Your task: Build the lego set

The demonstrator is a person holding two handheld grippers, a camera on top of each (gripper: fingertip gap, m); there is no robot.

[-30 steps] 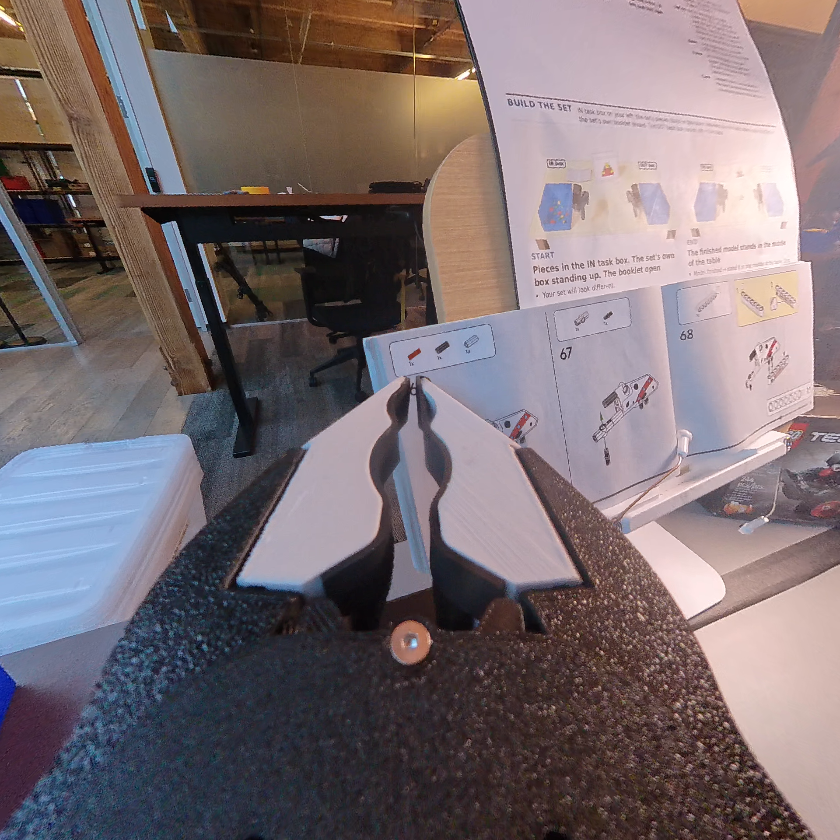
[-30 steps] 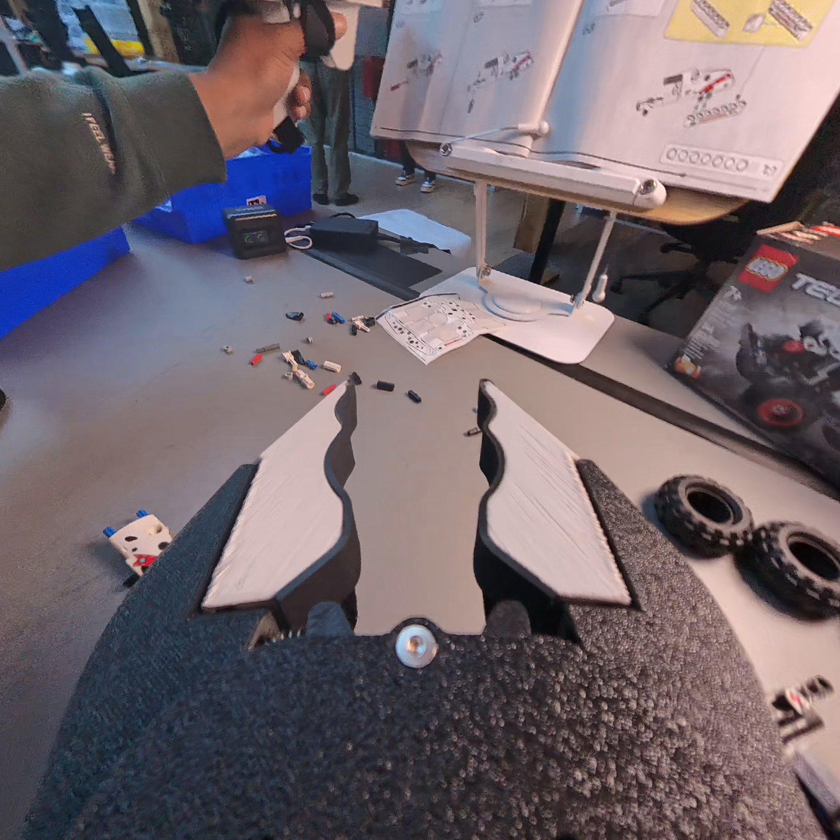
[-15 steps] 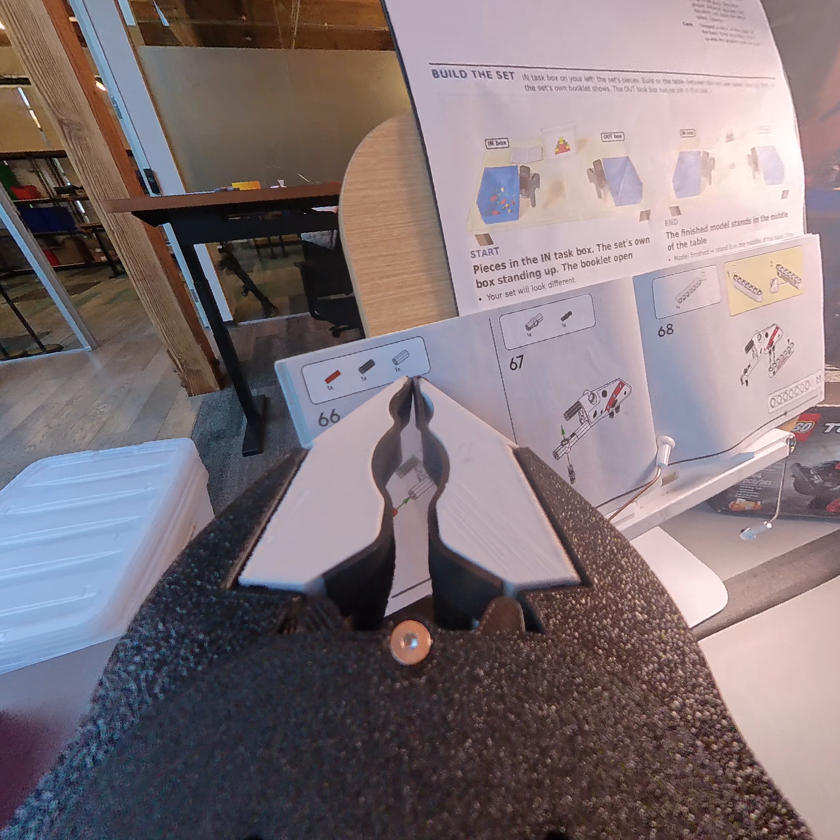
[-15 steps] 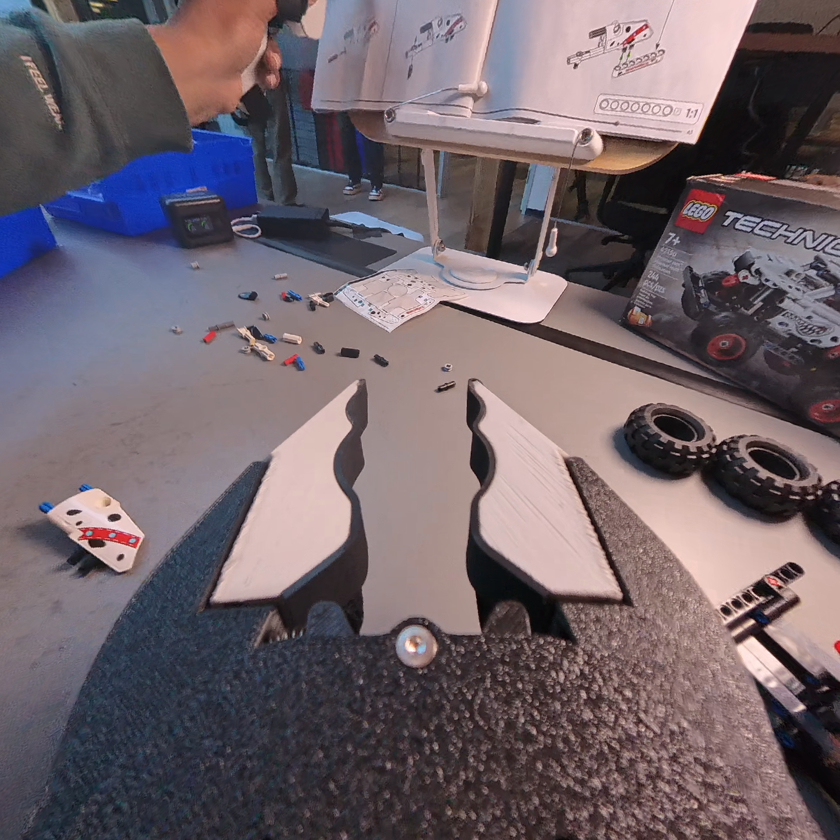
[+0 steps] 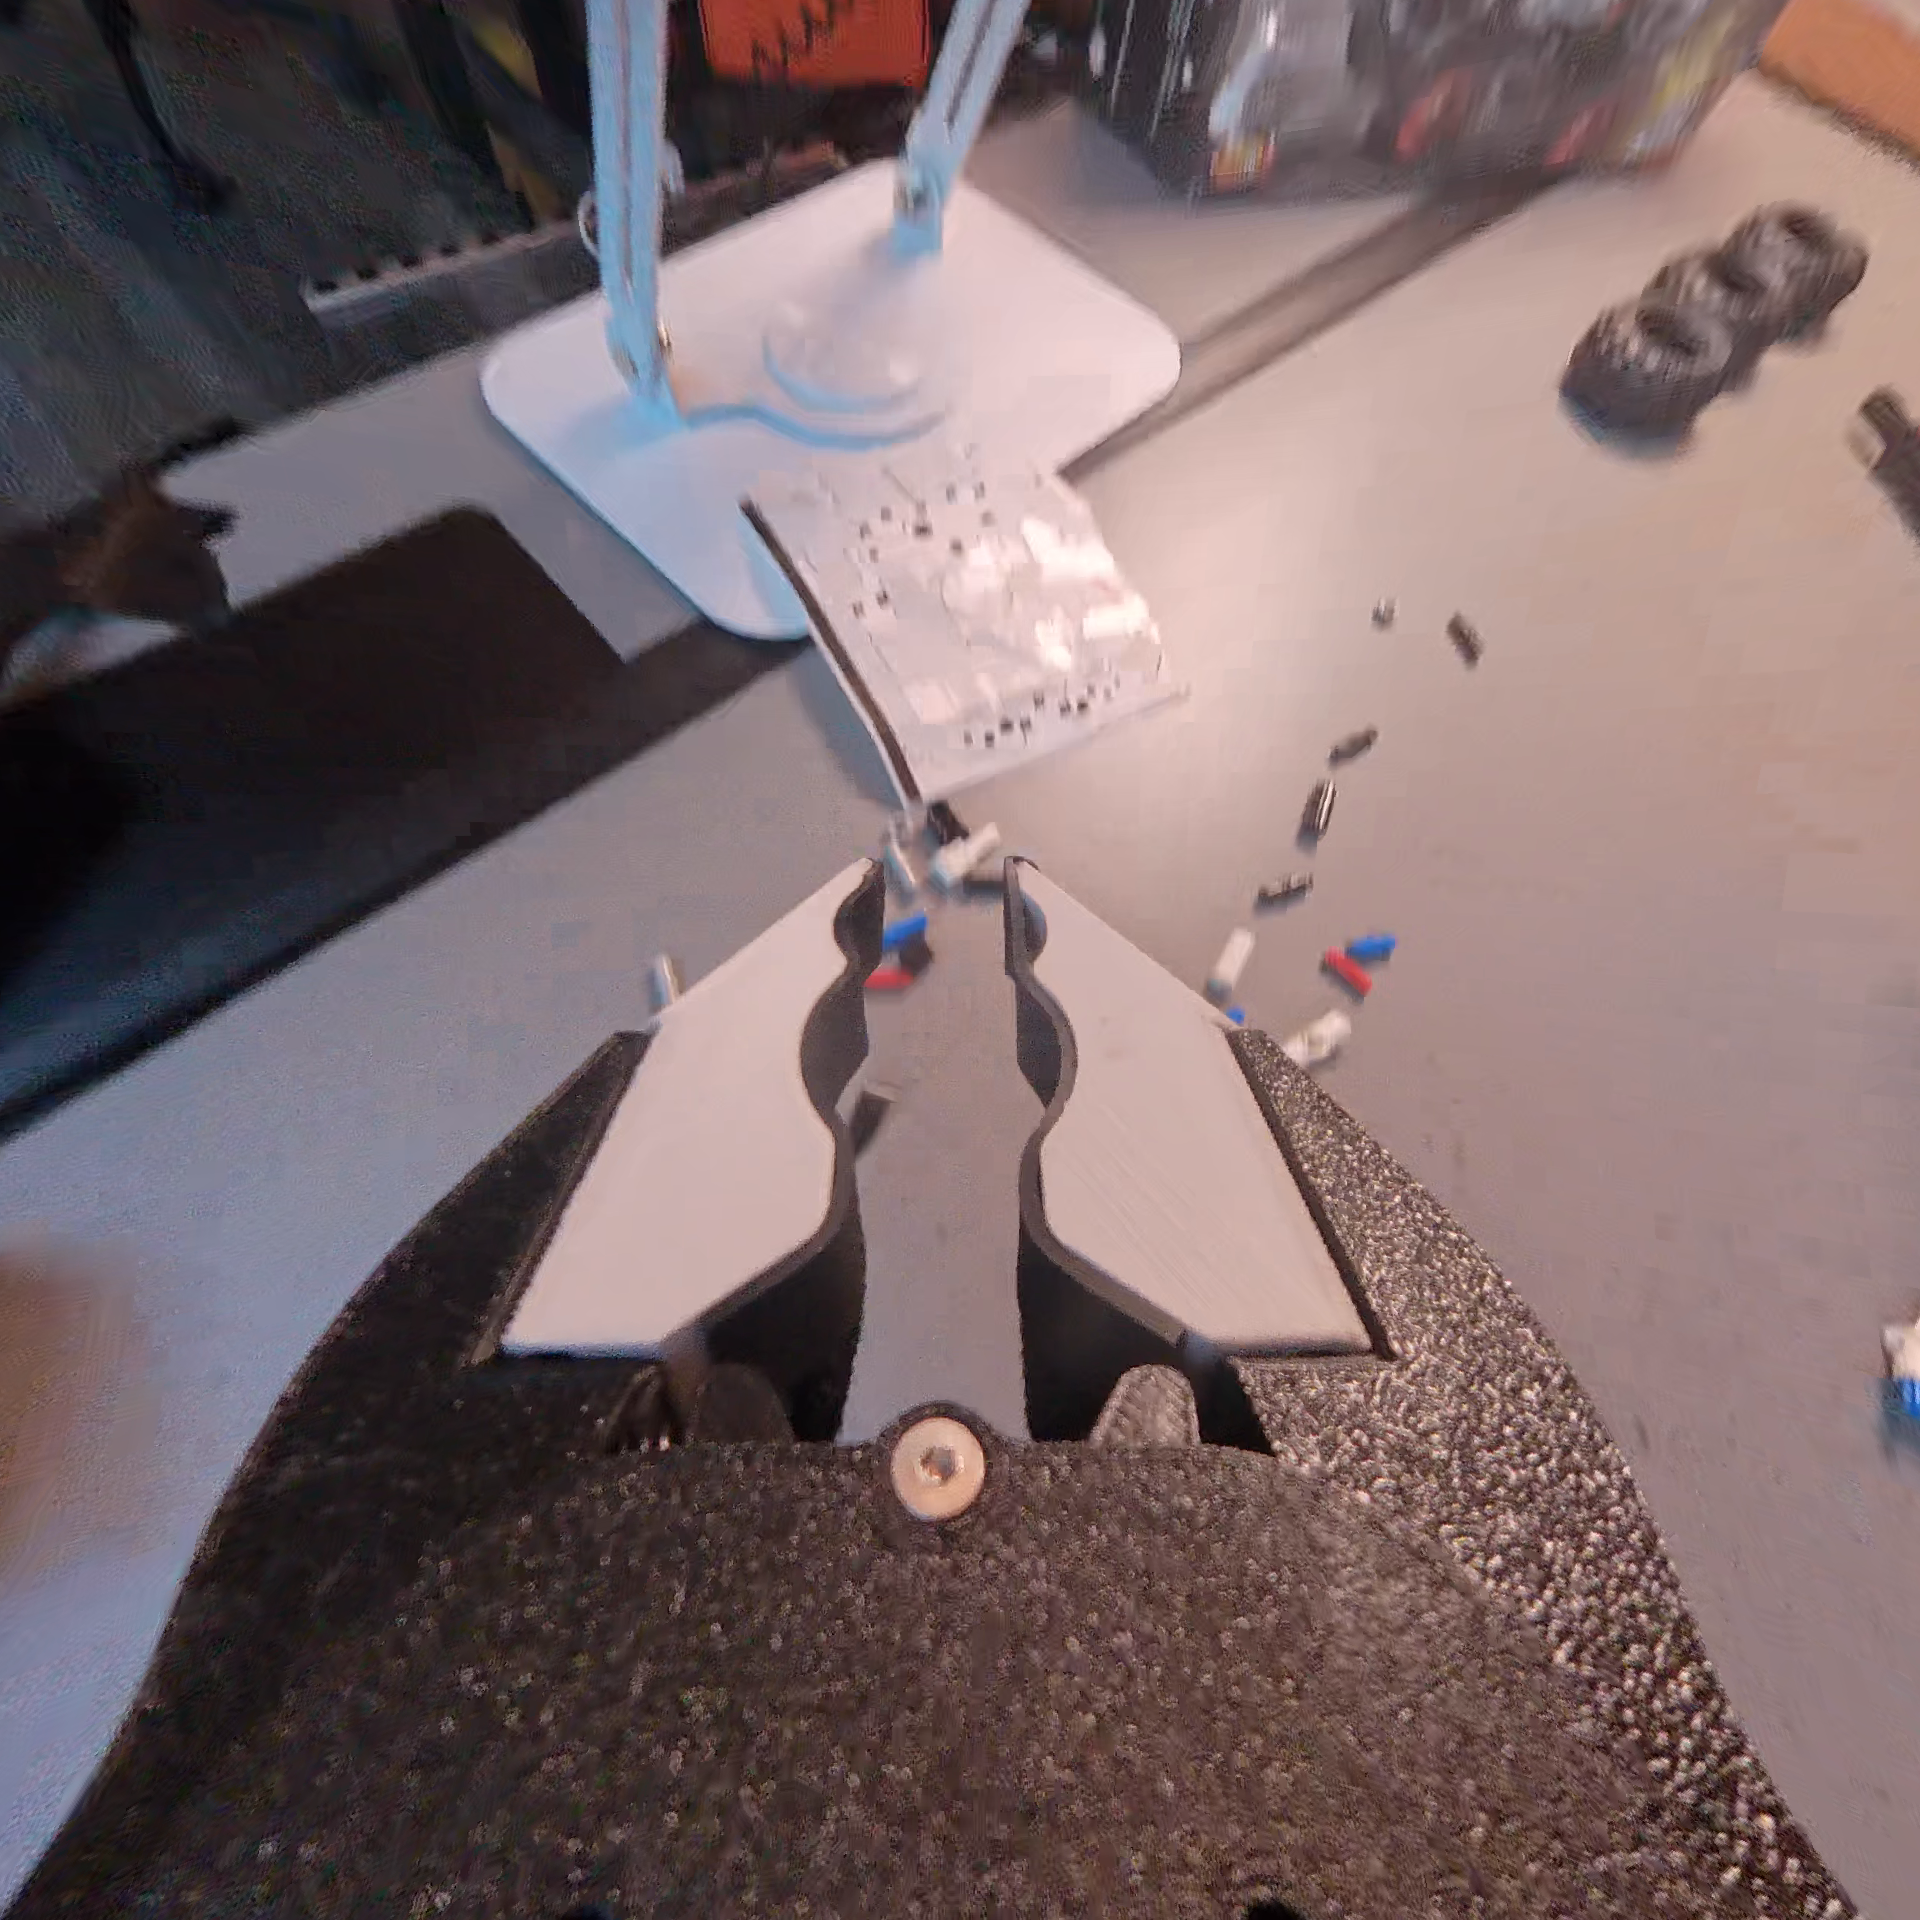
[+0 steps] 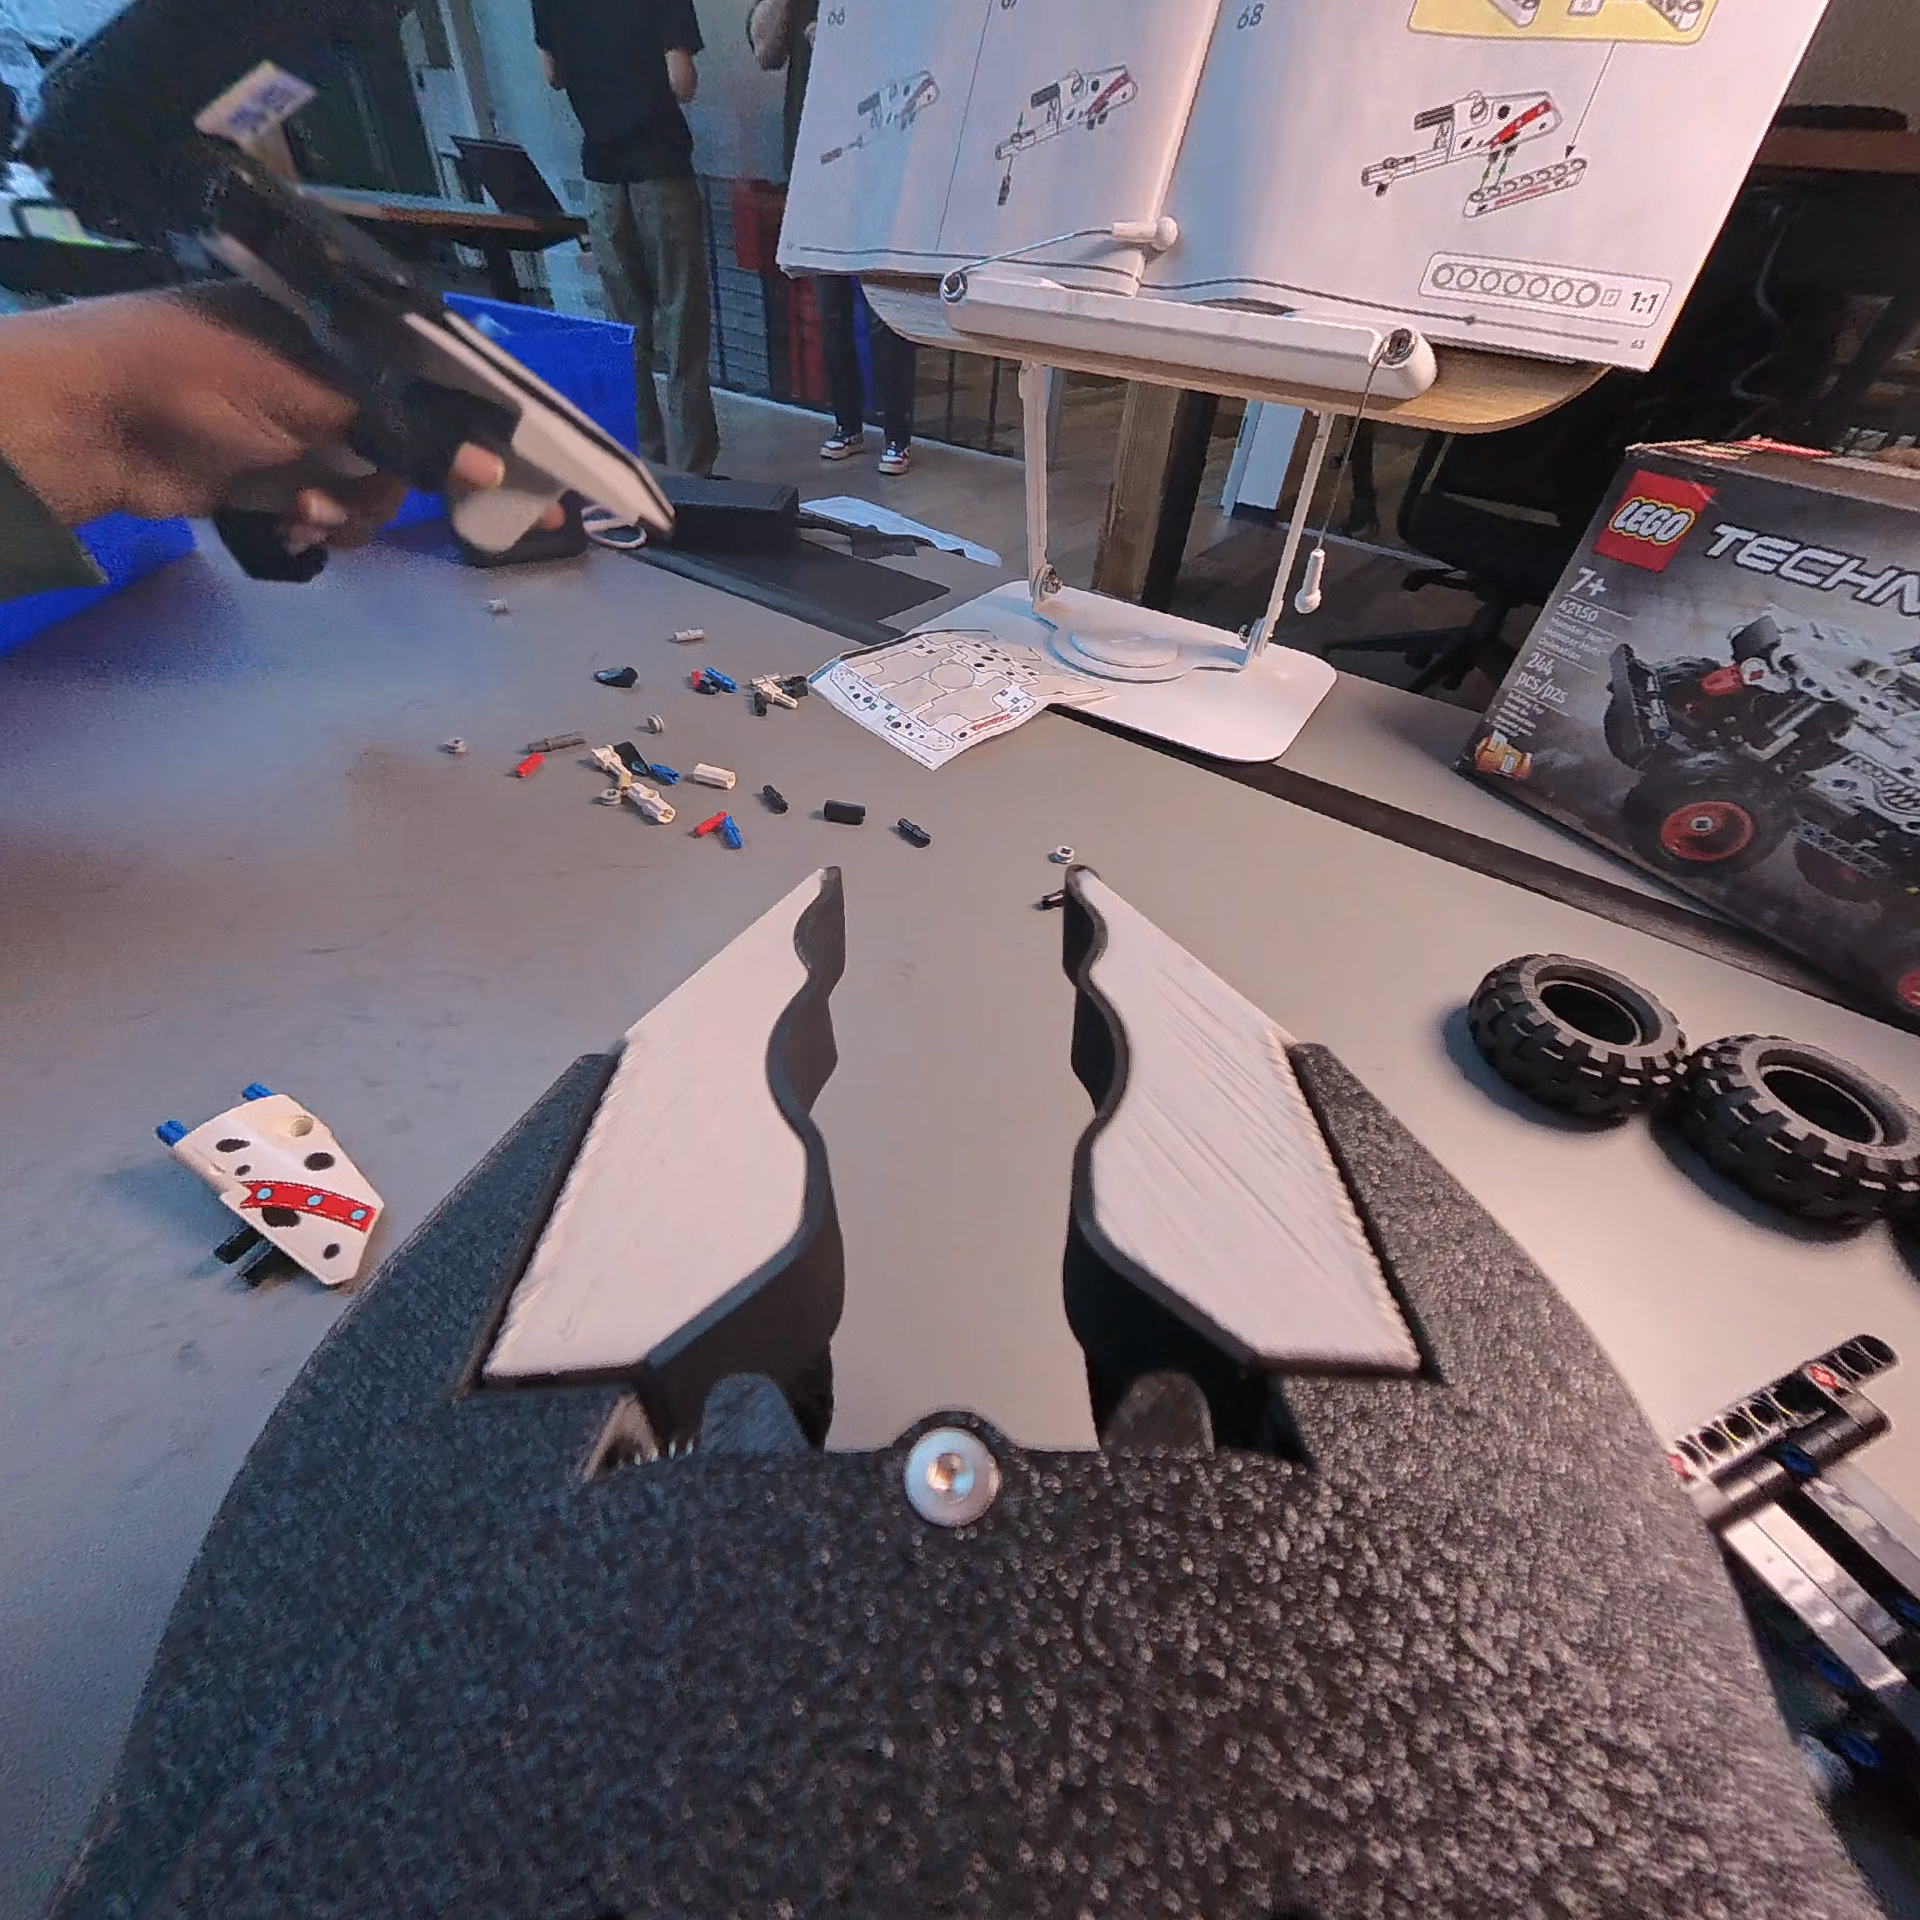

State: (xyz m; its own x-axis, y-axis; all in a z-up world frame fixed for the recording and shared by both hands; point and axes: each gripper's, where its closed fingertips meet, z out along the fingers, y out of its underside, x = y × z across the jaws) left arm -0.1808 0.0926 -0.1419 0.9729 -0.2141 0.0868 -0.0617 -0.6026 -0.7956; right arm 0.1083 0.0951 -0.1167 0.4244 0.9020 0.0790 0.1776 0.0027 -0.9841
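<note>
The loose lego pins and connectors (image 6: 665, 774) lie scattered on the grey table (image 6: 312, 935) just in front of the white book stand's base (image 6: 1226, 686), beside a sticker sheet (image 6: 940, 707) that touches that base: small red, blue, black and pale pieces, none joined. Half a second ago my left gripper (image 5: 943, 878) pointed at the booklet (image 6: 1195, 135) on the stand with its fingers nearly together; now it has swung down over the scatter, its fingers parted and empty, tips just above the pieces nearest the sheet. I judge the step has passed from reading to picking. That view is motion-blurred, so which piece is aimed at I cannot tell. My right gripper (image 6: 951, 888) also stands spread and empty, nearer me than the scatter. Farther from the stand: a spotted white panel (image 6: 281, 1184) to its left, black tyres (image 6: 1579, 1034), the set's box (image 6: 1704, 665) and a black beam assembly (image 6: 1787, 1455) to its right.
</note>
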